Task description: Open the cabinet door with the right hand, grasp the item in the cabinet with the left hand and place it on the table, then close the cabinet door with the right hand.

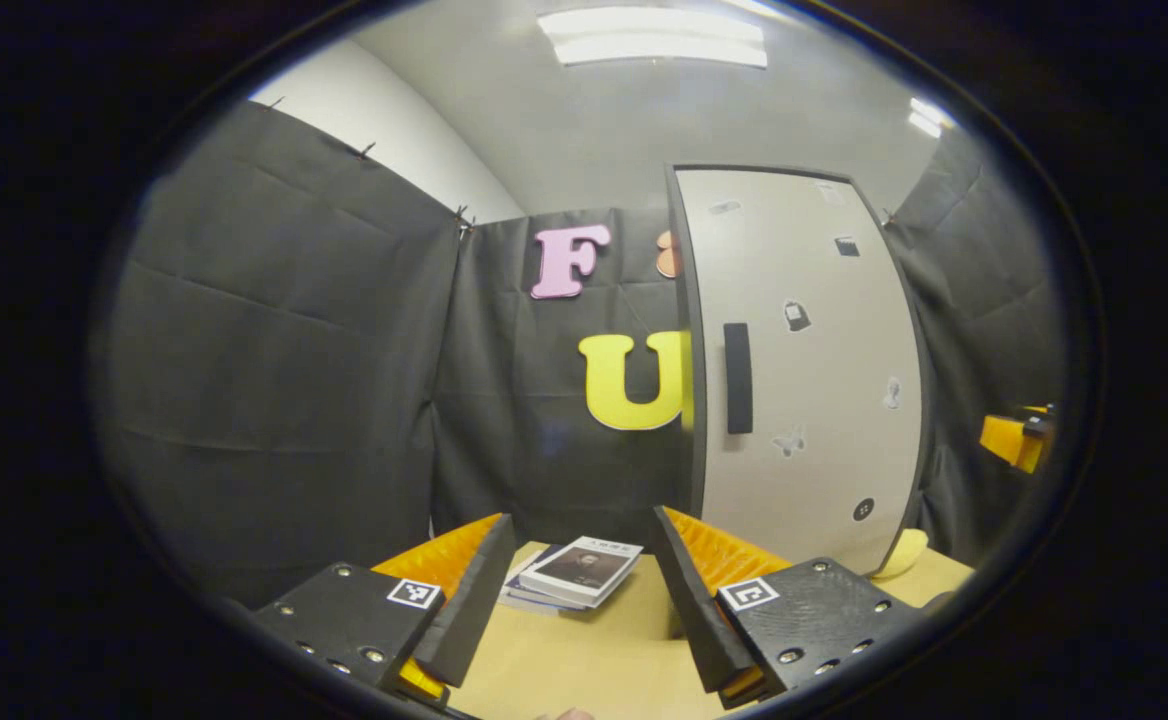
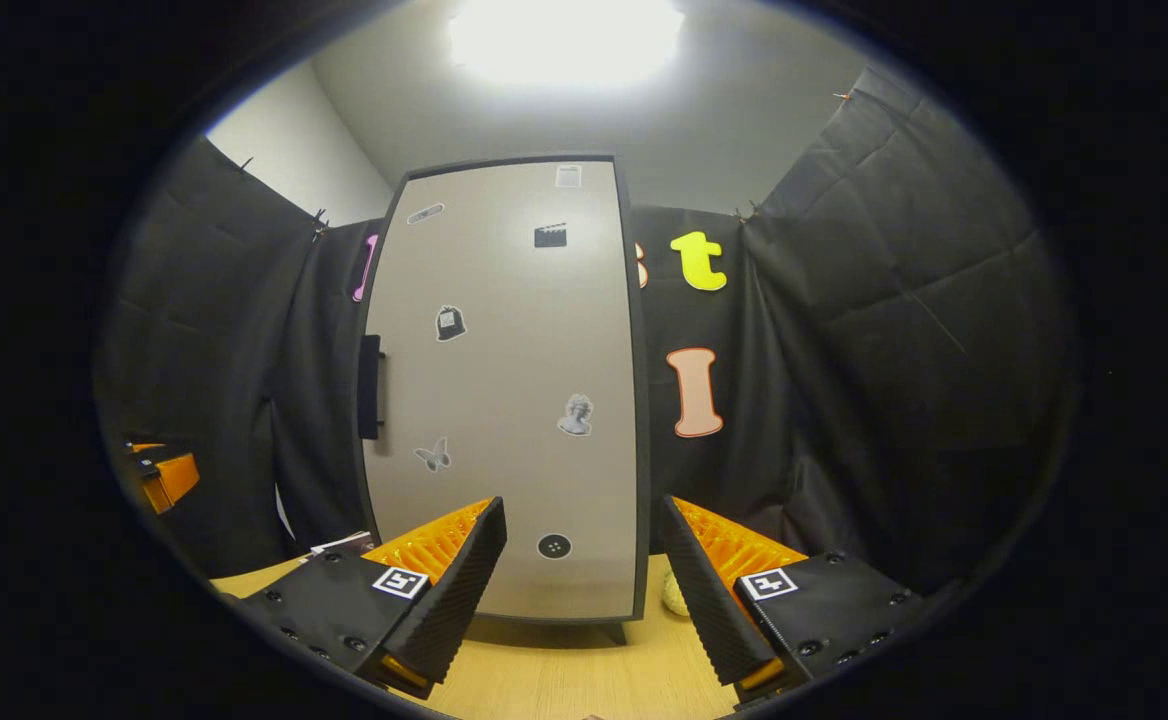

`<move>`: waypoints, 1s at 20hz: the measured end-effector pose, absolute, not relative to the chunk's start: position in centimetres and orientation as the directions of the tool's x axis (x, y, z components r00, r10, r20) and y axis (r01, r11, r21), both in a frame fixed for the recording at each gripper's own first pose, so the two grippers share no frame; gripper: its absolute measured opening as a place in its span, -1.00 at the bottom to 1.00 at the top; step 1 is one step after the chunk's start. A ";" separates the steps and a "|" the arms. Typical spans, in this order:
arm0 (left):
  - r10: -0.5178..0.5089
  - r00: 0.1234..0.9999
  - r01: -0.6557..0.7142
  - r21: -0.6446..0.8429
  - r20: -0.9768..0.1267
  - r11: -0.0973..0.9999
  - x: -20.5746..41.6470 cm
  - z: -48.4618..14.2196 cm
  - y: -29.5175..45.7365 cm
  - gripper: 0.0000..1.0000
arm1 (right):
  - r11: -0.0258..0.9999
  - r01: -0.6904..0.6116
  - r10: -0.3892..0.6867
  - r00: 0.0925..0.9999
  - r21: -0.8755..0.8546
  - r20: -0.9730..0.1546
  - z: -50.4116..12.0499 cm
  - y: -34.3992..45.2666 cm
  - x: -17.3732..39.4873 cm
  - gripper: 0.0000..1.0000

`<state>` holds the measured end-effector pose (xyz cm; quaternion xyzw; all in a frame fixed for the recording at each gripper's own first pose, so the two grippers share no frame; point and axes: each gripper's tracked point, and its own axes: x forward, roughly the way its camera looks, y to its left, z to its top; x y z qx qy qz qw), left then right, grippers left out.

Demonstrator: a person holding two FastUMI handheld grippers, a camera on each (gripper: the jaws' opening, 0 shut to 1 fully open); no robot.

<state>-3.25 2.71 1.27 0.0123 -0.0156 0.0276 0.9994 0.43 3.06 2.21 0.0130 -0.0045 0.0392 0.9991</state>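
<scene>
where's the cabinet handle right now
The handle sits on the left edge of the closed cabinet door at mid-height in the right gripper view, above and left of the open right gripper.

Left gripper [image 1: 574, 590]: mine, held level and facing forward, low in the left gripper view.
Left jaws: spread wide, nothing between them, nothing touched.
Left fingers [image 1: 469, 600]: both angle outward from base to tip, ribbed inner faces turned toward each other.
Right gripper [image 2: 584, 585]: mine too, level and pointing straight ahead in the right gripper view.
Right jaws: wide apart, gripping nothing.
Right fingers [image 2: 709, 590]: symmetrical, tips raised, no contact on either pad.
Cross-check: from the left gripper view, my right gripper sits far out at the right edge [image 1: 1019, 438]; from the right gripper view, my left one sits at the left edge [image 2: 164, 475].
Spacing: the two are well apart.
</scene>
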 end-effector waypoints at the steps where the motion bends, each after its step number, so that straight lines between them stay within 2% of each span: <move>1: 0.062 0.998 -0.063 0.027 0.032 0.998 -3.6 1.2 3.2 0.66 | 0.995 -0.093 0.092 0.996 0.033 0.016 2.8 3.7 0.7 0.95; 11: 0.174 0.984 -0.175 0.039 0.030 0.984 -6.2 0.6 10.6 0.66 | 0.964 -0.267 0.265 0.961 0.018 0.076 9.6 12.8 4.6 0.90; 14: 0.219 0.975 -0.220 0.037 0.020 0.975 -6.9 0.2 13.2 0.71 | 0.956 -0.292 0.290 0.953 0.007 0.086 10.7 15.4 6.0 0.93; 19: 0.295 0.955 -0.295 0.043 0.010 0.955 -8.5 -0.1 17.5 0.66 | 0.949 -0.315 0.314 0.947 0.004 0.066 10.7 19.6 8.5 0.94; 20: 0.308 0.951 -0.308 0.046 0.009 0.950 -8.7 -0.1 18.4 0.71 | 0.949 -0.316 0.316 0.947 -0.001 0.065 10.6 20.4 9.0 0.93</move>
